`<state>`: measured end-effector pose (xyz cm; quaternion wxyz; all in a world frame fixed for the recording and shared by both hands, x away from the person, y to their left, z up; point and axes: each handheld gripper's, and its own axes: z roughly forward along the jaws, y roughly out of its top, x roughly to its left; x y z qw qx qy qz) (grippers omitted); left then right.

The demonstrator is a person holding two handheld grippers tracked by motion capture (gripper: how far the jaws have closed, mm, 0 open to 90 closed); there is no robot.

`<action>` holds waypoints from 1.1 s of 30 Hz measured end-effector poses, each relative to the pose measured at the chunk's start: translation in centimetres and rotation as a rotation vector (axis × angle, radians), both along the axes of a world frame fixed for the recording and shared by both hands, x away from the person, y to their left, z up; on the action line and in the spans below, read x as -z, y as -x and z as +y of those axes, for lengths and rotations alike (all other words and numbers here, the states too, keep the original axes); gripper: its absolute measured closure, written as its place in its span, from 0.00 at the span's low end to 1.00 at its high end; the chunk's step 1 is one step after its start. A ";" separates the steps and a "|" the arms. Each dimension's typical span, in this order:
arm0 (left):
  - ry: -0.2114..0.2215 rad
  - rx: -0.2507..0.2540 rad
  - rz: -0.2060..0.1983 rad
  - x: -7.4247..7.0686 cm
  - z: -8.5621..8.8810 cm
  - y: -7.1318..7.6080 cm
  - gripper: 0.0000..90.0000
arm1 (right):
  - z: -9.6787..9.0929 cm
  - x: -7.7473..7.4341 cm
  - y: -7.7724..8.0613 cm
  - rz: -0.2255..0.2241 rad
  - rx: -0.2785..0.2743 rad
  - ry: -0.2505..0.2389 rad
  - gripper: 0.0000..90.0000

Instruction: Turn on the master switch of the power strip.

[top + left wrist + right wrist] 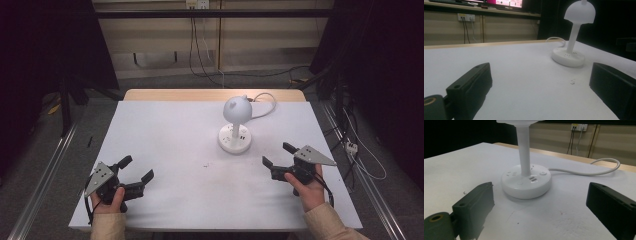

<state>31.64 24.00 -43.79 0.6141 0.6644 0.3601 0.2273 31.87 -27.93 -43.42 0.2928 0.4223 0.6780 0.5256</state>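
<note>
— Past the table's [165, 125] middle, toward one o'clock, the white lamp [235, 122] stands upright, stem vertical, cord [265, 102] trailing off to the far edge. Which hand is closer?

— The right gripper [276, 156], I'd judge; its jaws are spread and empty, and the lamp's base [526, 184] sits at their eleven o'clock, just ahead. The left gripper [136, 168] is released too, well apart.

— Anything unclear?

— The right gripper view cuts off the shade; the base's buttons are hard to read.

Lamp [525, 178] shade cut off by top edge ahead of right gripper's jaws. Cord [586, 171] end hidden past table edge. Speck [572, 81] between left gripper's jaws too small to identify.
</note>
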 end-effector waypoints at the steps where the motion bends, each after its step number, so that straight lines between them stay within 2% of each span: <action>1: 0.004 0.000 0.002 0.0 0.0 0.0 0.04 | 0.1 0.0 -0.1 0.000 0.004 -0.005 0.09; 15: 0.004 0.003 -0.003 -0.1 0.0 -0.1 0.04 | 0.7 -0.4 -1.9 0.008 0.021 -0.010 0.11; 27: 0.012 0.006 -0.003 -0.1 0.1 -0.1 0.04 | 1.5 -0.4 -3.2 0.015 0.013 0.042 0.15; 33: 0.020 0.006 -0.004 -0.1 0.0 -0.2 0.04 | 1.7 -0.5 -3.7 0.019 0.020 0.025 0.18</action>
